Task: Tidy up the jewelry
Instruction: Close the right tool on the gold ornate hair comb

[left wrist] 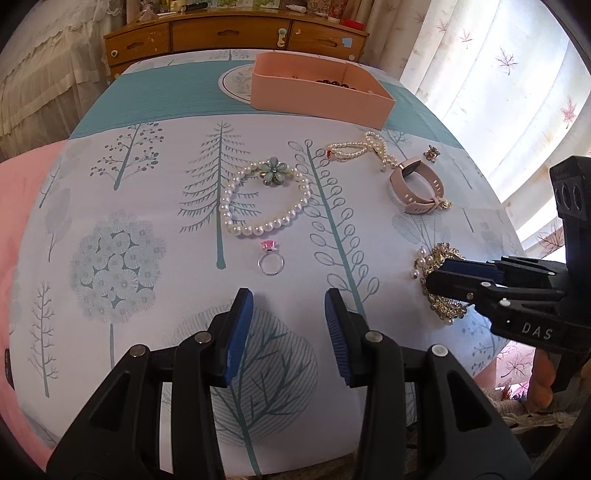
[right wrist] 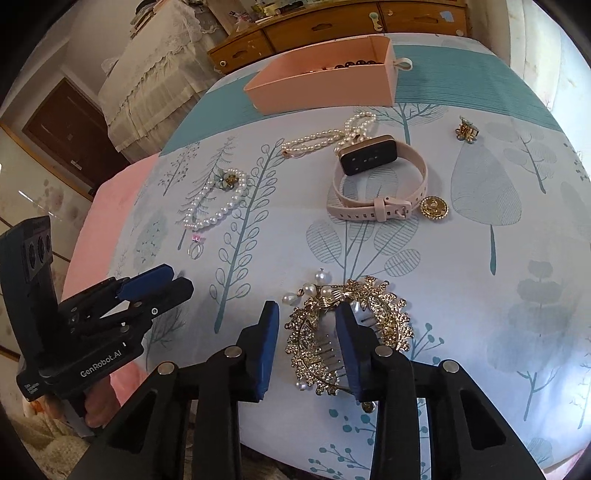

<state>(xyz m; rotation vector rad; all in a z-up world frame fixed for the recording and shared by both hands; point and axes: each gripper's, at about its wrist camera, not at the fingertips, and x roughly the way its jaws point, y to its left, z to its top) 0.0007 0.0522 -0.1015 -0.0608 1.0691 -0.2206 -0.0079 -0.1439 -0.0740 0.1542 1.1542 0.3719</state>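
A gold hair comb with pearls point(right wrist: 388, 306) lies on the tree-print cloth. My right gripper point(right wrist: 306, 306) stands over it, jaws partly open. The right pad point(right wrist: 347, 343) rests across the comb's middle. The left pad point(right wrist: 267, 347) sits just off its left rim. My left gripper point(left wrist: 288, 295) hovers open over bare cloth, nothing between its pads. Just ahead of it lies a silver ring with a pink stone point(left wrist: 270, 244), then a pearl bracelet with a flower point(left wrist: 258, 228). Farther off are a pink watch point(right wrist: 369, 212) and a pink box point(right wrist: 325, 92) holding dark beads.
A pearl string point(right wrist: 314, 142), a small gold clip point(right wrist: 466, 129) and a round gold brooch point(right wrist: 434, 208) lie around the watch. Wooden drawers point(left wrist: 229, 35) stand behind the table, curtains point(left wrist: 498, 92) hang at the right, and pink bedding point(left wrist: 22, 221) lies at the left.
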